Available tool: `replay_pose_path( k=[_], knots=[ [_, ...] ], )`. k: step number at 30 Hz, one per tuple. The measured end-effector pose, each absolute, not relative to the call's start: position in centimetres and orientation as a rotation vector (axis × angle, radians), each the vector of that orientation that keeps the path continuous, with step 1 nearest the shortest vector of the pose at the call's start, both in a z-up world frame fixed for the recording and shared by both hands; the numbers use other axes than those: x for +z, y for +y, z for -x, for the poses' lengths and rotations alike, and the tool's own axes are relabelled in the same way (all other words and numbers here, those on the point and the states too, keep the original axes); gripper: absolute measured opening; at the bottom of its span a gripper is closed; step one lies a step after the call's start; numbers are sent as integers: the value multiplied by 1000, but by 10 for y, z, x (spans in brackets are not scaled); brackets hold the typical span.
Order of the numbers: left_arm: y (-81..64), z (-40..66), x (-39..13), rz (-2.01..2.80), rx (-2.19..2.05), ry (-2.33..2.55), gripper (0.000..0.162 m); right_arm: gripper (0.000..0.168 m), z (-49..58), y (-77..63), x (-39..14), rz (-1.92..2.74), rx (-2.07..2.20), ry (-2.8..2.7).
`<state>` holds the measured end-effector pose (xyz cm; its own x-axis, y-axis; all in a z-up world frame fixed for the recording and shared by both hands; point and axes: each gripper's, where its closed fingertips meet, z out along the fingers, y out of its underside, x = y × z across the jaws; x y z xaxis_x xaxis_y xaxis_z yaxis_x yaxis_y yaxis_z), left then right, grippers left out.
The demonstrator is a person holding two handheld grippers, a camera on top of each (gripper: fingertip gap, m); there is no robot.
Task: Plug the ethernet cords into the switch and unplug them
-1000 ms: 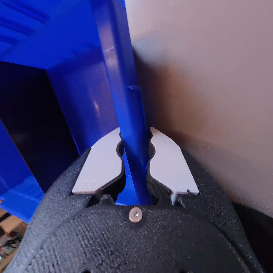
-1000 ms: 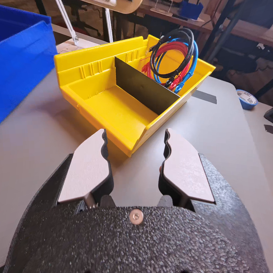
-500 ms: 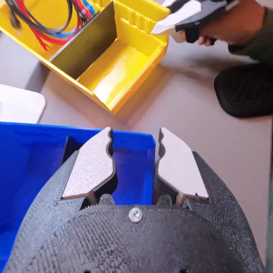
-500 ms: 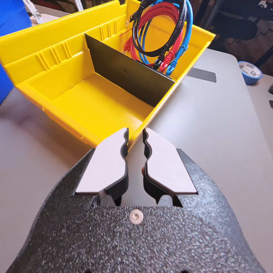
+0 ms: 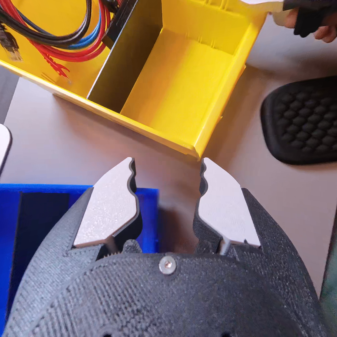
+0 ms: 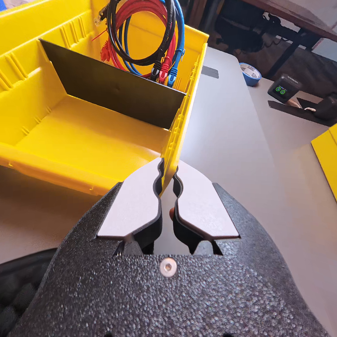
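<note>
- Right wrist view: the right gripper (image 6: pixel 168 165) is closed on the near end of the right side wall of the yellow bin (image 6: pixel 184 127).
- Coiled black, red and blue ethernet cords (image 6: pixel 145 36) lie in the far compartment, behind the black divider (image 6: pixel 113 91), well apart from the fingers.
- Left wrist view: the left gripper (image 5: pixel 167 164) is open and holds nothing, above the grey table (image 5: pixel 73 145), near the bin's corner and beside the blue bin (image 5: pixel 45 209).

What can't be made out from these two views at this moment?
- Switch: hidden in both views; the black divider blocks the spot the ethernet cords run down to.
- Cord coil tops: cut off by the upper edge in both views.
- Blue bin contents: left wrist view, dark interior, covered by the left tongs.
- Right tongs: mostly cropped in the left wrist view.
</note>
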<state>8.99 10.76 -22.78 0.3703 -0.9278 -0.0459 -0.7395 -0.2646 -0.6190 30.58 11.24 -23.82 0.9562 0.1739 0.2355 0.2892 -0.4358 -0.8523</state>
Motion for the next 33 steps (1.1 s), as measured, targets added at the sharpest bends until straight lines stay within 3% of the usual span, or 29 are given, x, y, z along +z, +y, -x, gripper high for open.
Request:
replay_pose_path(
  k=[1, 14, 20, 27, 33],
  knots=[
    [96, -91, -226, 2054, -466, 1432, 67, 6, -309, 105, -237, 2028, -123, -309],
    [-20, -110, -248, 1921, -884, 971, 74, 3, -286, 29, -177, 1848, -35, -182],
    [-35, -99, -243, 1817, -867, 893, 58, 4, -258, -19, -167, 1750, -35, -238],
    [-66, -82, -171, 1538, -713, 922, 53, 5, -251, -62, -128, 1552, -19, -259],
    [-71, -3, -109, 1445, -472, 831, 51, 6, -175, -43, -79, 1385, 185, -335]
  ],
)
